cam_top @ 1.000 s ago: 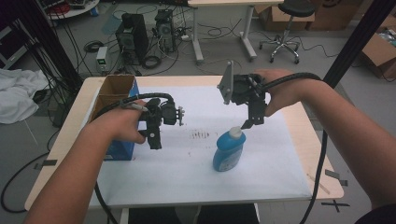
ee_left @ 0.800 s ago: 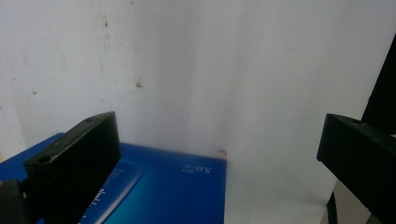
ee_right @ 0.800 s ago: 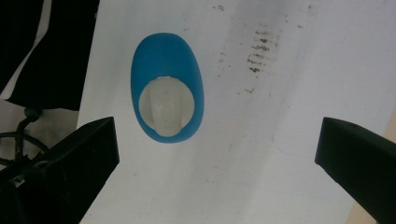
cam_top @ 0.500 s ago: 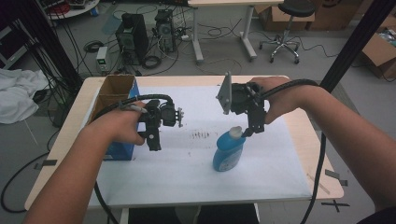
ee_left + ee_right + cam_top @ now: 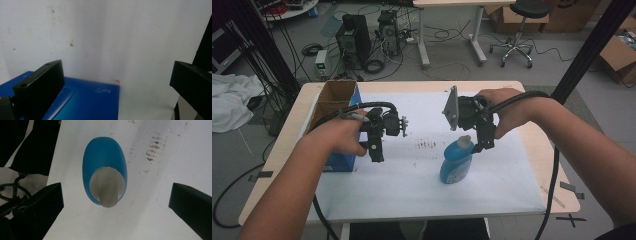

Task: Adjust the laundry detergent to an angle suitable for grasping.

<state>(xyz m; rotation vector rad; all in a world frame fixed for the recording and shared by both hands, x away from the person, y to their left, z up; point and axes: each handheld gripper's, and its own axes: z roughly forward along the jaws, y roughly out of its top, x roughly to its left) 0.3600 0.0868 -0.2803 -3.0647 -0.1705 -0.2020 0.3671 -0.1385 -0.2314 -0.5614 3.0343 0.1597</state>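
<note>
White-covered table (image 5: 412,195) | blue bottle (image 5: 457,161) standing upright mid-right | right claw (image 5: 484,145) hovering wide over its cap (image 5: 108,187), lining up a grasp | left claw (image 5: 376,150) waiting wide by blue box (image 5: 343,161)

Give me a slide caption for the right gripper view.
Open right claw poised directly above the upright blue bottle and its white cap.

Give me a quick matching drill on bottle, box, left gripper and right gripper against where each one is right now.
Things:
1 bottle
2 box
3 left gripper
4 right gripper

Places:
A open, right above the bottle cap
B open, beside the box
C left edge of the table
D upright on the white sheet, right of centre

Pairs: 1-D, 2-C, 3-B, 4-A
</note>
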